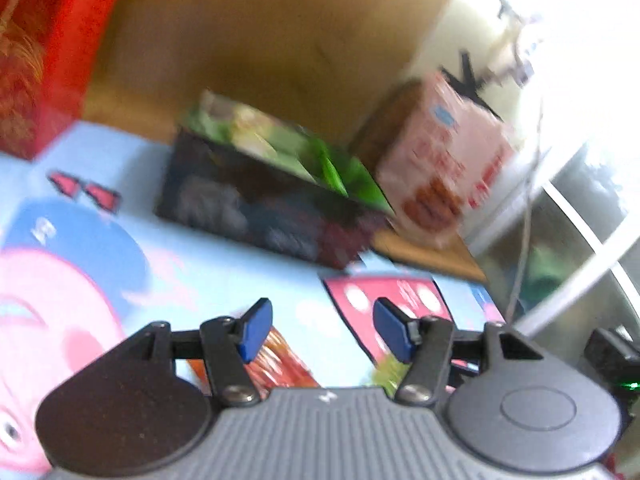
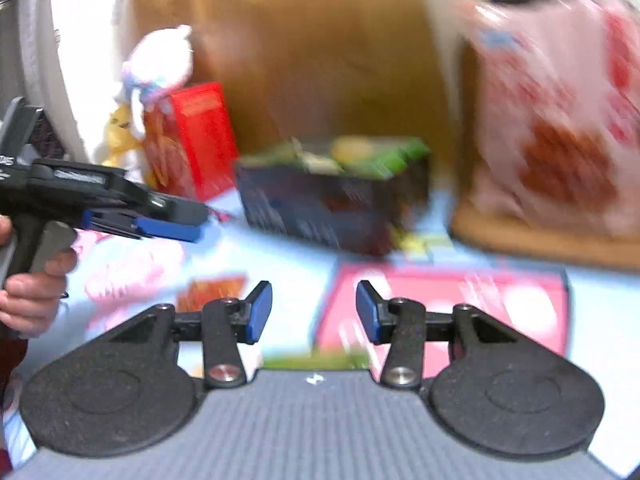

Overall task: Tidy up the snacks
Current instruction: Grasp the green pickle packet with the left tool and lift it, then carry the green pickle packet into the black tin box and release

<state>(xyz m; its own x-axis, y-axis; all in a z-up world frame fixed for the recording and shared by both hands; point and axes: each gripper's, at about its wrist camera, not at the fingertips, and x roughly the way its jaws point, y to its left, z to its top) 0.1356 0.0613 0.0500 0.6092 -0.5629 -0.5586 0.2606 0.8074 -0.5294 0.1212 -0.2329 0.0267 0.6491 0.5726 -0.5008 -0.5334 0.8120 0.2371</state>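
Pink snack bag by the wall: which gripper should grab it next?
Right, probably. The pink snack bag looms close ahead of the open right gripper; the open left gripper sees it farther off.

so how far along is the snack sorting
Early to midway, judging by the layout. A green box already sits stacked on a dark box, with a pink pack and red box standing nearby. Nothing is in hand: left gripper and right gripper are open. An orange packet remains loose on the mat.
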